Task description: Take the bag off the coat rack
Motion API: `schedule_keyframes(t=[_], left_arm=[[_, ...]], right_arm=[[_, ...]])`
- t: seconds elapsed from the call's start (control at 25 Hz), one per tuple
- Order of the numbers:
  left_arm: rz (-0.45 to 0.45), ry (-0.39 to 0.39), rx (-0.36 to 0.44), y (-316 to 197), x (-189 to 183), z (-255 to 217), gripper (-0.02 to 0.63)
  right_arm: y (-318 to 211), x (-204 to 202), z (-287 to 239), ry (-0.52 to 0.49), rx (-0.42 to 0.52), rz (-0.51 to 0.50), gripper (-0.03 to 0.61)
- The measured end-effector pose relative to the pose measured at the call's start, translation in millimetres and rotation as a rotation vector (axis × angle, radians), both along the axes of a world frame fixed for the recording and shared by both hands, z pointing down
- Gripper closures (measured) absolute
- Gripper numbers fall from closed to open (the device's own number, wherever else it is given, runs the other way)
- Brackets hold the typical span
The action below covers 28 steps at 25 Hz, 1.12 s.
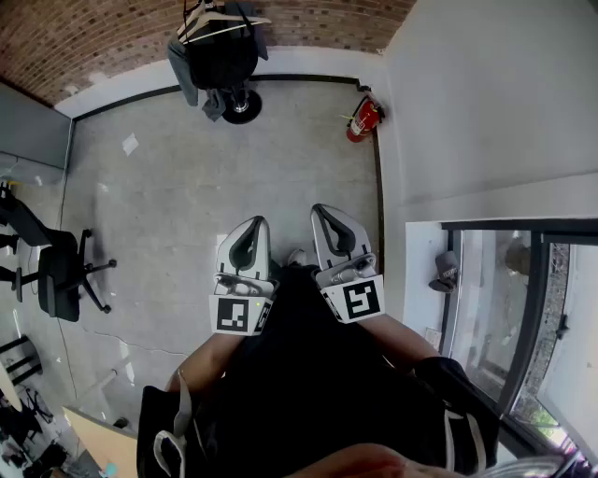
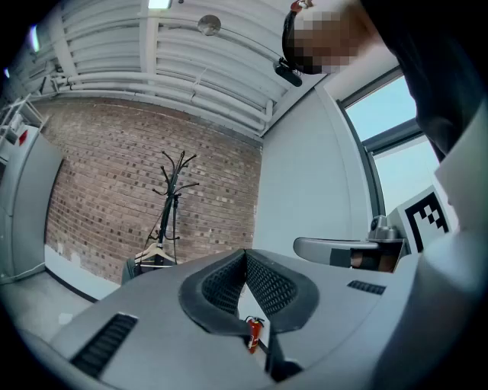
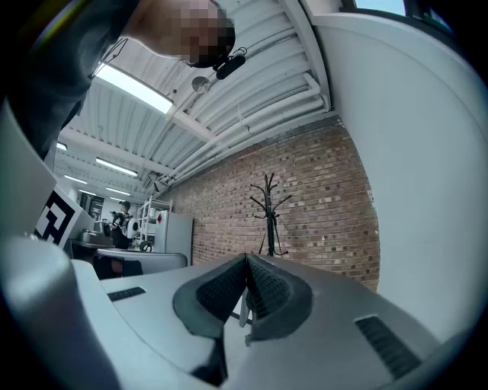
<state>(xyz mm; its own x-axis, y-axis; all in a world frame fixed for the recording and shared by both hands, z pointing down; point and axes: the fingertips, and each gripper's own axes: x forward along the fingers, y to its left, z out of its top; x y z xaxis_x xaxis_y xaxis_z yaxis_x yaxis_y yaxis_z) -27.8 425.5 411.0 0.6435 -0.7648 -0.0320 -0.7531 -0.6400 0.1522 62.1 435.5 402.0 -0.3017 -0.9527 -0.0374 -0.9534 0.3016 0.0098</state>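
Note:
The black coat rack (image 1: 241, 105) stands far ahead by the brick wall, with a dark bag (image 1: 222, 56) and a white hanger (image 1: 210, 28) hung on it. In the left gripper view the rack (image 2: 174, 199) rises against the bricks, and the hanger and dark things low on it are half hidden behind the gripper body. The rack (image 3: 268, 209) also shows in the right gripper view. My left gripper (image 1: 250, 229) and right gripper (image 1: 327, 215) are held side by side close to the body, well short of the rack. Both are shut, with nothing between the jaws.
A red fire extinguisher (image 1: 363, 119) stands against the right wall near the rack. A black office chair (image 1: 61, 275) sits at the left. A window ledge and glazing (image 1: 486, 299) run along the right. A person (image 3: 122, 217) stands far off by shelving.

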Motion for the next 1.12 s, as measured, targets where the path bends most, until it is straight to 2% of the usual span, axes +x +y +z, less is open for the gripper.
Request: schedule_keyframes(t=[0.28, 0.56, 0.88, 1.12], left_arm=[[0.000, -0.002, 0.000, -3, -6, -2, 0.595], [-0.027, -0.005, 0.003, -4, -11, -2, 0.595], [-0.073, -0.017, -0.027, -3, -18, 8, 0.595], [-0.089, -0.033, -0.029, -4, -14, 7, 0.595]], right_arm=[[-2, -2, 5, 0.001, -0.032, 0.029, 0.558], [-3, -8, 4, -0.021, -0.033, -0.020, 0.558], [-1, -2, 16, -0.034, -0.059, -0.016, 0.557], [-2, 6, 11, -0.017, -0.028, -0.024, 0.557]])
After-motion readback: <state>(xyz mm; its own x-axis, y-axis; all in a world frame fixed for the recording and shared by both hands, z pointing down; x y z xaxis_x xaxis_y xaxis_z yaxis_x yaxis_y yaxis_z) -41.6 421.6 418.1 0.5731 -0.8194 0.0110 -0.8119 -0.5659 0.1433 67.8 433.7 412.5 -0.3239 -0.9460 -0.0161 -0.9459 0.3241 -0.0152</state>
